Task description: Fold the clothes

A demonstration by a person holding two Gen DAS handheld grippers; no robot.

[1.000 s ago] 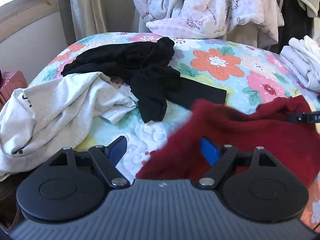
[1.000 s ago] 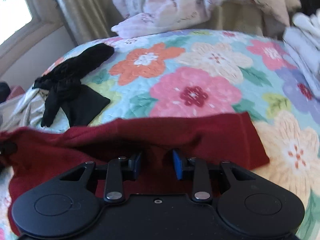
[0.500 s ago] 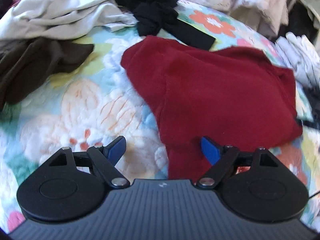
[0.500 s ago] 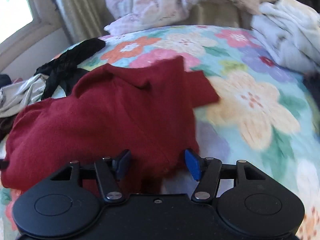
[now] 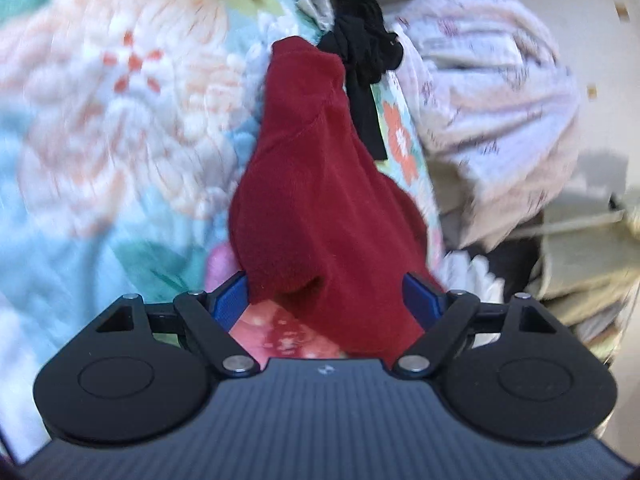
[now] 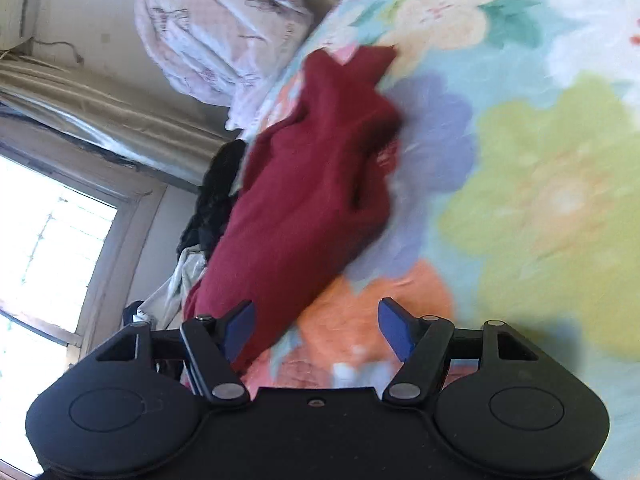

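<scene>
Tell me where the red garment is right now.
The red garment lies on the floral quilt, reaching up the middle of the left wrist view from between the open left tongs, with the black clothes at its far end.

The right gripper (image 6: 316, 330) points along a floral quilt (image 6: 532, 200), and the whole view is tilted and blurred. Its jaws are opening, and its blue pads (image 6: 394, 330) stand well apart. A red garment (image 6: 304, 204) lies crumpled on the quilt, stretching from beside the left pad away up the frame; its near edge sits by that pad without being pinched. Beyond its left edge lie black clothes (image 6: 212, 208) and a pale grey piece (image 6: 176, 288). A pink-white blanket (image 6: 216, 36) is heaped at the far end. A curtain (image 6: 100, 116) and a bright window (image 6: 44, 252) fill the left side.
</scene>
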